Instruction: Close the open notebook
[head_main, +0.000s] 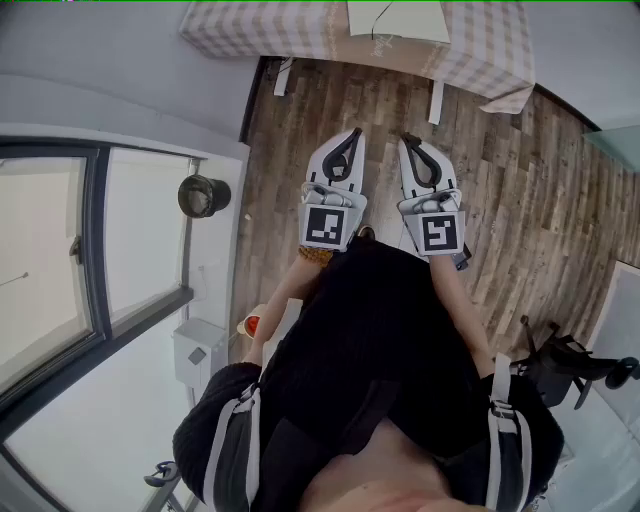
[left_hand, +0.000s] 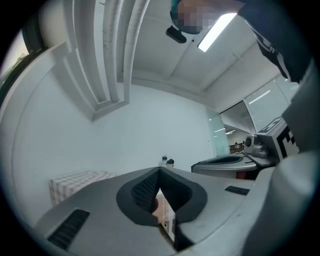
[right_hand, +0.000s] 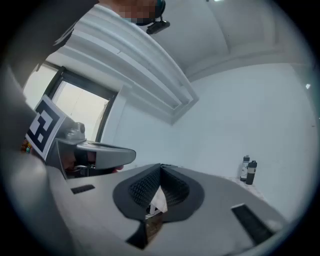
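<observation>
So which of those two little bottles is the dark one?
The right-hand bottle in the right gripper view: it is dark all over, while the left-hand bottle beside it has a paler body.

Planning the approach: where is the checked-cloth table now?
In the head view the checked-cloth table runs along the top edge, across the wooden floor, ahead of the left gripper and right gripper.

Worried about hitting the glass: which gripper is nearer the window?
Left. The left gripper is on the side of the window, apart from it; the right gripper sits beyond it, farther off.
</observation>
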